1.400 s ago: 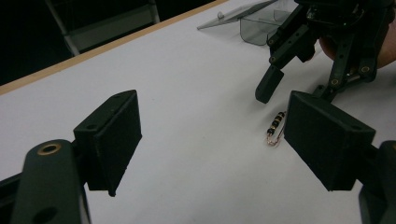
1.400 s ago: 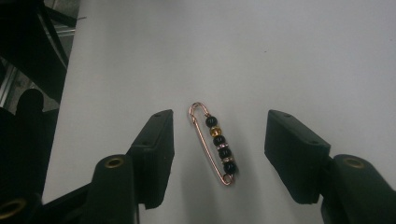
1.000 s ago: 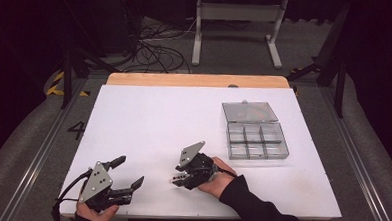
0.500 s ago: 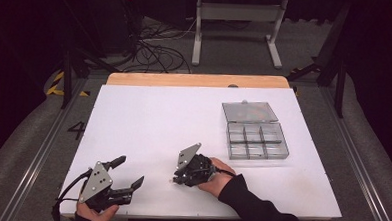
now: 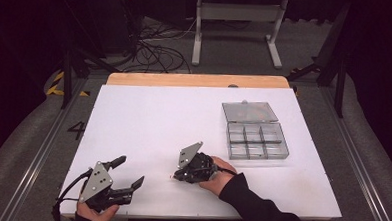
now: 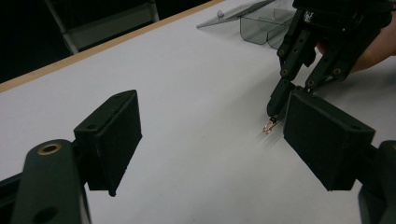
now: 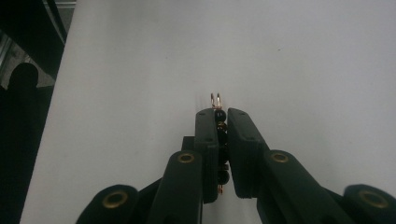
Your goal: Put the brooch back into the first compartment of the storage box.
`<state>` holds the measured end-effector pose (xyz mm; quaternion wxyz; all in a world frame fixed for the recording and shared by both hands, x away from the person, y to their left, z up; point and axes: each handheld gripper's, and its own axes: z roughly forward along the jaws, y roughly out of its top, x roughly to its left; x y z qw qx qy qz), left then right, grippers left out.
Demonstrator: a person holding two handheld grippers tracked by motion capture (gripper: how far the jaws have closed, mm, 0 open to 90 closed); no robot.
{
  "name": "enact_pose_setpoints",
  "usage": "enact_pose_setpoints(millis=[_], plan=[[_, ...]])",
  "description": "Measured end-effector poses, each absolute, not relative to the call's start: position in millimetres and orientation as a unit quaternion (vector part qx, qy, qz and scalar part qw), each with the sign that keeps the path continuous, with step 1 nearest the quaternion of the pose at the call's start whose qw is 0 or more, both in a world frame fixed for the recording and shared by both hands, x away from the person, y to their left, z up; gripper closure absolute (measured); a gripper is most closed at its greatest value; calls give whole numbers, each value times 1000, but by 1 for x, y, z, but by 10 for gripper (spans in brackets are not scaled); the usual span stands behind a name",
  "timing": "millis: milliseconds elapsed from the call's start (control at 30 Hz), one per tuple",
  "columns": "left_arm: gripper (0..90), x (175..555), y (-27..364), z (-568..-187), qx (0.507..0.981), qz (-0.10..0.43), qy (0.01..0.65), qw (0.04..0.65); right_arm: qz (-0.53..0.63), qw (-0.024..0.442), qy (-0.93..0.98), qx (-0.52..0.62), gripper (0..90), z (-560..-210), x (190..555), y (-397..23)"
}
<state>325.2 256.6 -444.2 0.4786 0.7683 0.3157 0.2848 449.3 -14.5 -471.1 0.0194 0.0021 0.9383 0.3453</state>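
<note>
Beads pinched at table's near edge

Right gripper [image 7: 223, 119] sat low on the white table [image 5: 148, 118]; its jaws had just been closing and were clamped on a small beaded piece [image 7: 220, 140] with gold hooks, which poked past the tips. Left gripper [image 5: 124, 173] rested near the front edge, jaws wide, nothing between them. Clear compartment box [image 5: 255, 135] lay well apart, lid open.

Bright, even light falls from above on the white rectangular tabletop [image 5: 148, 123], which nearly washes out, while the surrounding floor sinks into deep black. Shadows under the black two-jaw right gripper [image 5: 173, 177] stay short and soft. In the left gripper view the near black jaw pads blur slightly; the clear plastic compartment box [image 6: 261, 23] goes soft. The right gripper view looks dim, greyish and grainy.
</note>
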Motion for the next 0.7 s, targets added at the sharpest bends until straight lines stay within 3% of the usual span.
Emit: enact_pose_setpoints(millis=[700], plan=[[201, 325, 257, -444, 768, 285, 316, 478, 378, 50, 924, 30, 829, -433, 461, -39]])
